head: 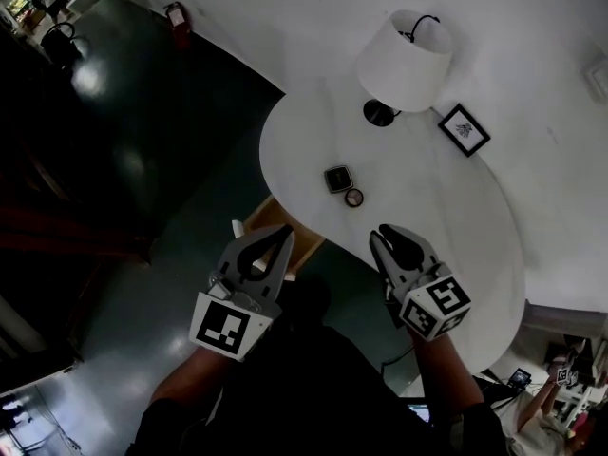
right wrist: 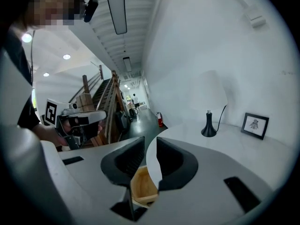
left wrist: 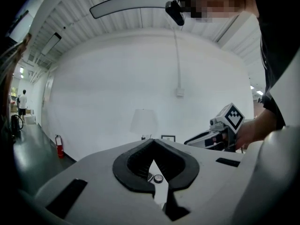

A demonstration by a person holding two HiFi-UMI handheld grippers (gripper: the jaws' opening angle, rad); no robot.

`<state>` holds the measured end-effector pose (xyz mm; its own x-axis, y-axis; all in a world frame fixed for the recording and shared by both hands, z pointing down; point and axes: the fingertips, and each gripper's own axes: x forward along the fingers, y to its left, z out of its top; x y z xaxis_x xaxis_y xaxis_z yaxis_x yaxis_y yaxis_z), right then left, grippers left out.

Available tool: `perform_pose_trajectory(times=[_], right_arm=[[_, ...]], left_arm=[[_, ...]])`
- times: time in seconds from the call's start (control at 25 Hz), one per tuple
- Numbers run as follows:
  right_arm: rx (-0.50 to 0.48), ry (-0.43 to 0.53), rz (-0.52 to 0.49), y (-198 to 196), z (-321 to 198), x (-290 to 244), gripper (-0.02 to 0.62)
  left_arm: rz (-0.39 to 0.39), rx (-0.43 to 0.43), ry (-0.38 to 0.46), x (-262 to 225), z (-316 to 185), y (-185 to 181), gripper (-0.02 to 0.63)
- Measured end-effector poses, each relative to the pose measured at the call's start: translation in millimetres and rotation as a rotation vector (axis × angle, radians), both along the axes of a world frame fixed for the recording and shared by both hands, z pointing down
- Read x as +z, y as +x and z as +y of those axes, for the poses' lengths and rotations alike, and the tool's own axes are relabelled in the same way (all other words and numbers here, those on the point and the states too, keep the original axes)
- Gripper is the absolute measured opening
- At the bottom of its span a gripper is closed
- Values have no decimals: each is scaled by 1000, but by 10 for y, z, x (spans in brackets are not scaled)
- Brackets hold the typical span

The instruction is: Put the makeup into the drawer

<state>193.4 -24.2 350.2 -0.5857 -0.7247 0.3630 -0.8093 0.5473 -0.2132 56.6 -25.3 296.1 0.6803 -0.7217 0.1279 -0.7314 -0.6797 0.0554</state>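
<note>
Two makeup items lie on the round white table (head: 446, 217): a dark square compact (head: 338, 179) and a small round pot (head: 354, 197) just beside it. Through the left gripper's jaws I see the round pot (left wrist: 158, 178) on the tabletop ahead. An open wooden drawer (head: 275, 224) juts out under the table's near left edge, and it shows empty below the right jaws as the drawer (right wrist: 143, 186). My left gripper (head: 287, 234) hangs over the drawer, shut and empty. My right gripper (head: 383, 236) hovers at the table's near edge, short of the makeup, shut and empty.
A white lamp (head: 404, 60) with a black base and a small framed picture (head: 464, 128) stand at the table's far side. Dark floor lies to the left, with a red fire extinguisher (head: 176, 17) by the wall. A wooden staircase (right wrist: 101, 102) rises beyond the drawer.
</note>
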Motion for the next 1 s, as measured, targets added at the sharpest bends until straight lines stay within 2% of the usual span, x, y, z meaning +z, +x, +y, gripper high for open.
perform_pose_trajectory(times=[0.12, 0.4, 0.52, 1.0], right_arm=[[-22, -44, 39, -39, -138, 208, 100], [-135, -148, 207, -67, -435, 869, 164], [-176, -185, 264, -63, -541, 1123, 186], [-236, -304, 379, -11, -932, 1918, 245]], left_arm=[[6, -1, -21, 106, -64, -35, 9], [17, 6, -57, 381, -182, -43, 9], [21, 6, -70, 479, -215, -54, 9], [-3, 38, -101, 775, -278, -24, 9]])
